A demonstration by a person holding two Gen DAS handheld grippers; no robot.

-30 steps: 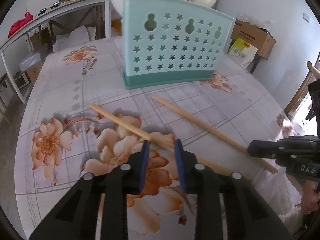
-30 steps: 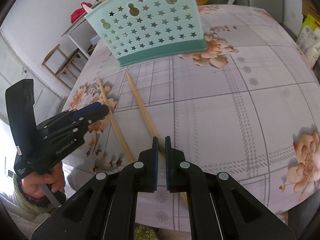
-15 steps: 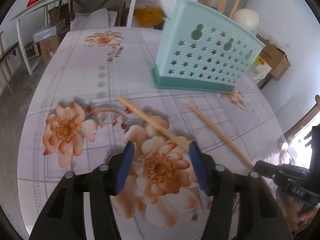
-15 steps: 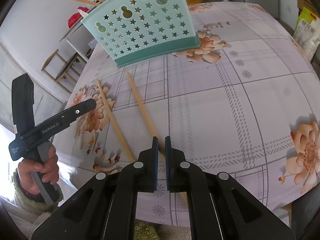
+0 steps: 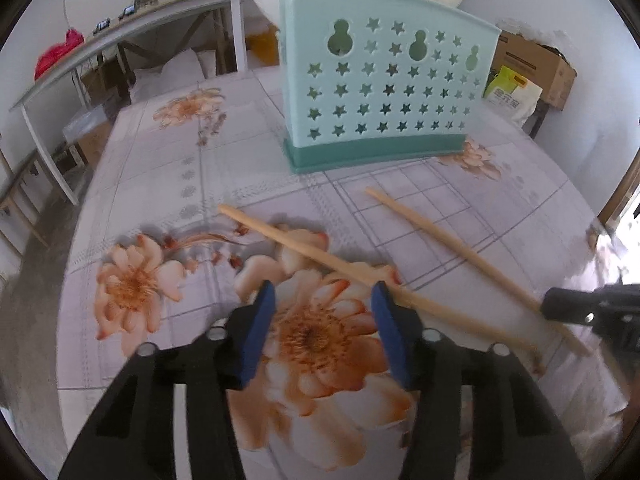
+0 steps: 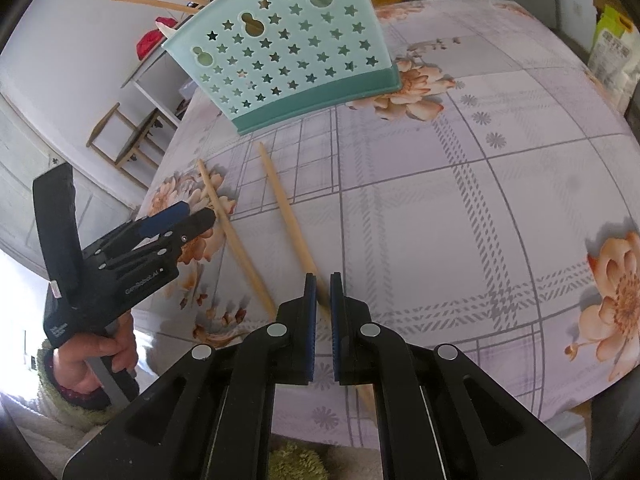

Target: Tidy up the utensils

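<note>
Two wooden chopsticks lie on the flowered tablecloth (image 5: 160, 168) in front of a mint, star-punched utensil holder (image 5: 388, 92) (image 6: 288, 64), which has several chopsticks and white spoons in it. My left gripper (image 5: 322, 308) (image 6: 192, 214) hovers over an orange flower with its jaws closing and only cloth between the blue pads. The left chopstick (image 5: 304, 248) (image 6: 224, 216) crosses just behind its right fingertip. My right gripper (image 6: 322, 288) (image 5: 550, 306) is shut on the right chopstick (image 6: 284, 208) (image 5: 452, 244), which rests flat on the table.
A person's hand (image 6: 96, 360) in a fuzzy sleeve holds the left tool. A grey side table (image 5: 120, 36), a cardboard box (image 5: 532, 64) and a yellow-green bag (image 5: 512, 92) stand beyond the table. A wooden stool (image 6: 124, 136) is on the floor. The table edge runs close below the right gripper.
The left jaws went from narrow to wide and have come partly back in. The left view swung right, then back towards the left. The right gripper stayed put.
</note>
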